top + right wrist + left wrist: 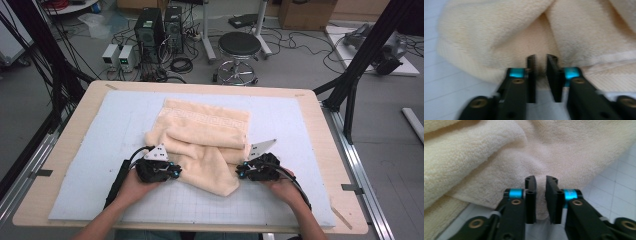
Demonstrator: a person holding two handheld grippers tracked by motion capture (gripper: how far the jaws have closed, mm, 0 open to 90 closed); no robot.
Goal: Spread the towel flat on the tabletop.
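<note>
Jaws of both grippers are closed on cloth: the left gripper [540,180] pinches a fold at the towel's [205,137] left edge, and the right gripper [542,58] pinches a fold at its right edge, each with terry pile pressed between the black pads. The cream towel lies rumpled near the middle of the pale blue gridded mat [100,150] on the table [320,130], partly doubled over, with a loose flap hanging toward the person. In the high view, the left gripper [172,169] and right gripper [242,171] flank that flap, both low against the mat. Judged from this arrangement, both grasps are secured, whereas the spreading or folding remains: the cloth is neither flat nor squared.
</note>
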